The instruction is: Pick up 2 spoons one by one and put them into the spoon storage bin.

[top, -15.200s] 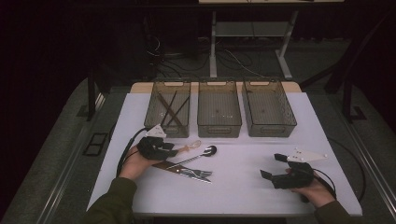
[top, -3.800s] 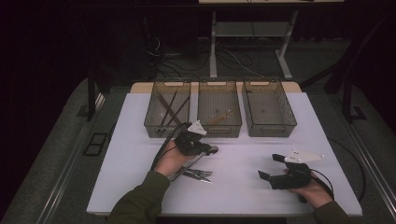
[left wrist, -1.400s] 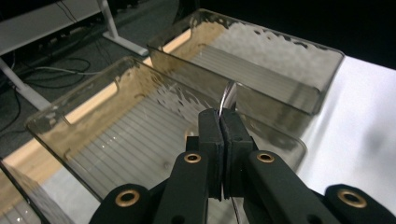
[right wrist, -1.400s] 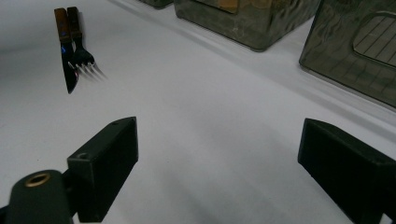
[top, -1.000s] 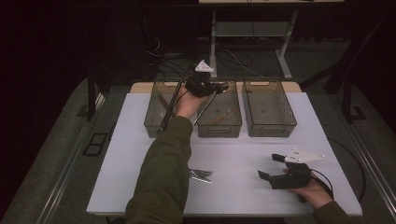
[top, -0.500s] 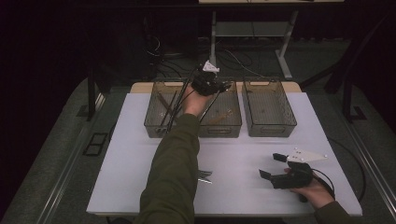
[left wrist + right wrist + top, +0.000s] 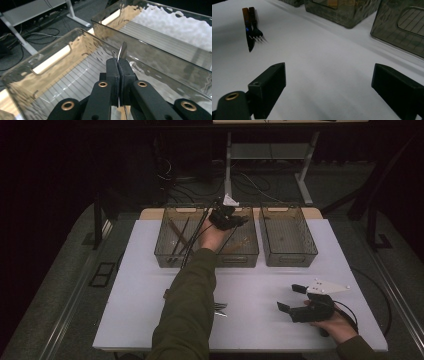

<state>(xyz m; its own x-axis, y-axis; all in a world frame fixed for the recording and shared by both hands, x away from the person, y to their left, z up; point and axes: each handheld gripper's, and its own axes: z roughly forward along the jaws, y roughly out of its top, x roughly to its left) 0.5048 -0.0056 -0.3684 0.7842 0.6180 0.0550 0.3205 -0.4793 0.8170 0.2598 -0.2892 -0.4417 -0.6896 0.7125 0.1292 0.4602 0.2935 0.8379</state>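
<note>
My left gripper (image 7: 234,220) hangs over the middle clear bin (image 7: 247,259), its jaws shut on a thin metal piece of cutlery. In the left gripper view the cutlery's shiny end (image 7: 122,50) sticks up past the pressed-together pads of the left gripper (image 7: 117,67), above the ribbed floor of the bin (image 7: 51,60). My right gripper (image 7: 294,297) rests on the white table at the front right, open and holding nothing. Its wide-apart jaws frame bare tabletop in the right gripper view (image 7: 329,82).
Three clear bins stand in a row at the back: the left bin (image 7: 165,251) holds dark sticks, and the right bin (image 7: 292,257) stands beside the middle one. A fork (image 7: 257,31) and a knife (image 7: 249,37) lie together on the table (image 7: 260,290), near my left sleeve (image 7: 187,310).
The left hand has moved right and sunk a little toward the middle bin, still shut on the cutlery. The right gripper has stayed put.
</note>
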